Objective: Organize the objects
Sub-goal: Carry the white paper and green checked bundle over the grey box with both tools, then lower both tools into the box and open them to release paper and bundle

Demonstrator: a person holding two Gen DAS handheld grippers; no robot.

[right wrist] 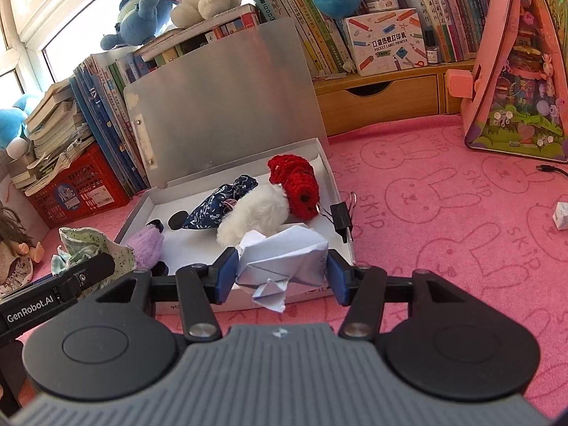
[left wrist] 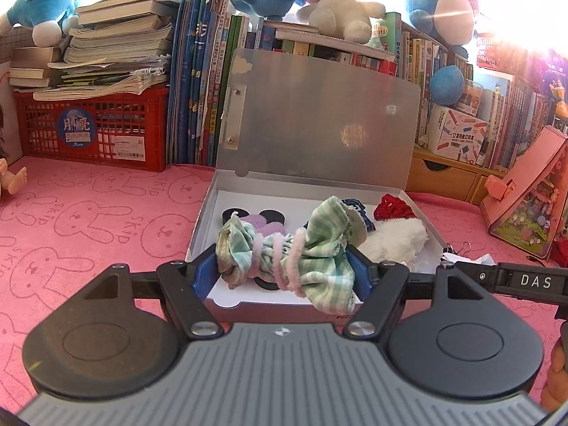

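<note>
My left gripper (left wrist: 284,271) is shut on a green checked cloth bundle (left wrist: 289,252) wound with pink pipe cleaner, held above the near edge of the open white box (left wrist: 213,213). My right gripper (right wrist: 280,273) is shut on a folded white paper figure (right wrist: 284,259) above the box's near right corner (right wrist: 340,227). Inside the box lie a red crocheted piece (right wrist: 294,184), a white fluffy item (right wrist: 255,216), a blue patterned pouch (right wrist: 220,206), a purple fuzzy item (right wrist: 147,245) and small black discs (right wrist: 177,220). The cloth bundle (right wrist: 92,248) shows at the left of the right wrist view.
The box's silver lid (left wrist: 319,120) stands upright against rows of books. A red crate (left wrist: 92,127) with stacked books sits left, a pink house-shaped toy (right wrist: 518,71) right. A black binder clip (right wrist: 340,218) rests at the box's right rim. Plush toys sit on the books. Pink rabbit-print mat (right wrist: 443,213) covers the table.
</note>
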